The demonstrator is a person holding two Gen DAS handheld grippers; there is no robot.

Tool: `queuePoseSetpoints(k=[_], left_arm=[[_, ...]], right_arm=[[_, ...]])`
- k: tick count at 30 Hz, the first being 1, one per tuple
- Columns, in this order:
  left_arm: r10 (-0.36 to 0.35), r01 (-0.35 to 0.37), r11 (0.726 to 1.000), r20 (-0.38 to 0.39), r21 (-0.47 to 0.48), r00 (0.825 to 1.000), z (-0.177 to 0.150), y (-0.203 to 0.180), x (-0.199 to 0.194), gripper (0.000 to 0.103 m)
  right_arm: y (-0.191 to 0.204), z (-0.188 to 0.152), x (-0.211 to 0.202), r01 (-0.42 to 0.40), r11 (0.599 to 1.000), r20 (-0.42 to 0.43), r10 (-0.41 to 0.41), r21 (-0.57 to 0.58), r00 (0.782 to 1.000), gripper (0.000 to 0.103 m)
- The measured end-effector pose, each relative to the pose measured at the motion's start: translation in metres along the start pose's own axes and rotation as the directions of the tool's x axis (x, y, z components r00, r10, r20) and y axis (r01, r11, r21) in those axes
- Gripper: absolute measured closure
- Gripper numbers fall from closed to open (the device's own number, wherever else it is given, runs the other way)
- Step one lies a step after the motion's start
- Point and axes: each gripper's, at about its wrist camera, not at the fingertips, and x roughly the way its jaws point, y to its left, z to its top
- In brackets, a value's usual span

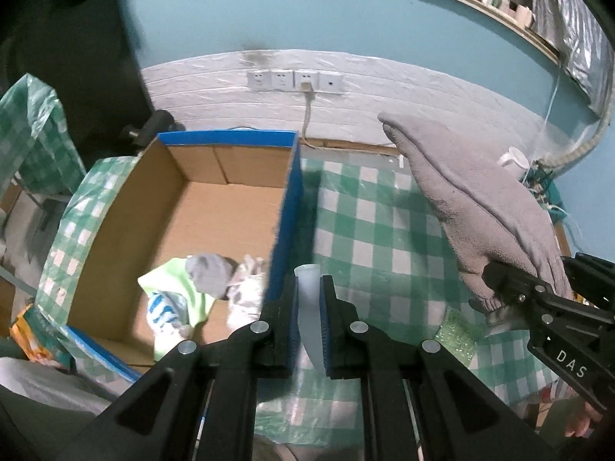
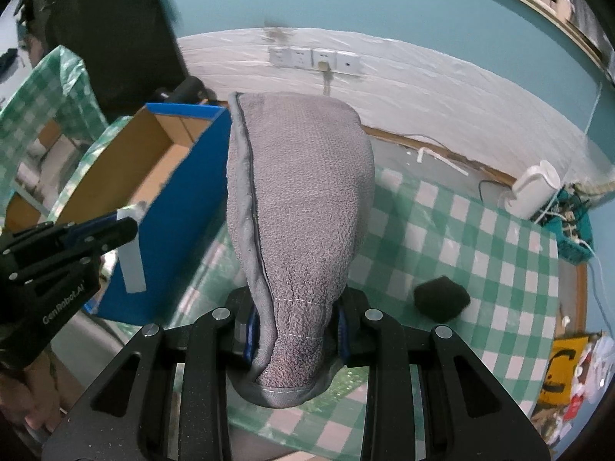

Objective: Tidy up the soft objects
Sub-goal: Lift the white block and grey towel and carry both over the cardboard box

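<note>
My right gripper (image 2: 296, 319) is shut on a grey towel (image 2: 300, 199) that hangs bunched and lifted above the checked table. In the left wrist view the same grey towel (image 1: 472, 199) droops from the right gripper (image 1: 526, 284) at the right. My left gripper (image 1: 308, 280) is shut on a pale, thin strip (image 1: 309, 307); this strip (image 2: 132, 249) dangles from the left gripper (image 2: 125, 226) beside the box. The cardboard box with blue outer walls (image 1: 215, 161) stands open at the left. In it lie a green and white cloth (image 1: 180, 292), a grey sock (image 1: 209, 272) and other soft pieces.
The table carries a green and white checked cover (image 2: 461, 230). A black spongy lump (image 2: 442, 299) rests on it to the right. A white device (image 2: 532, 192) and cables sit at the far right edge. A glittery green scrap (image 1: 457, 332) lies under the towel. Wall sockets (image 1: 294, 81) are behind.
</note>
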Motion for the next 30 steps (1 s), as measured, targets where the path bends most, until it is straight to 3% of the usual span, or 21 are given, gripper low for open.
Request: queuePoseSetpoints(k=[19, 30], left_arm=[[0.040, -0.035, 0.992, 0.037, -0.123, 0.999, 0.001, 0.082, -0.010, 0.093], [0.079, -0.076, 0.976, 0.007, -0.203, 0.997, -0.002, 0.132, 0.003, 0.093]], right_arm=[[0.096, 0.040, 0.014, -0.072, 0.986, -0.005, 0.072, -0.153, 0.997, 0.074], [0.146, 0.057, 0.033, -0.109, 0.968, -0.041, 0.103, -0.228, 0.994, 0.074]])
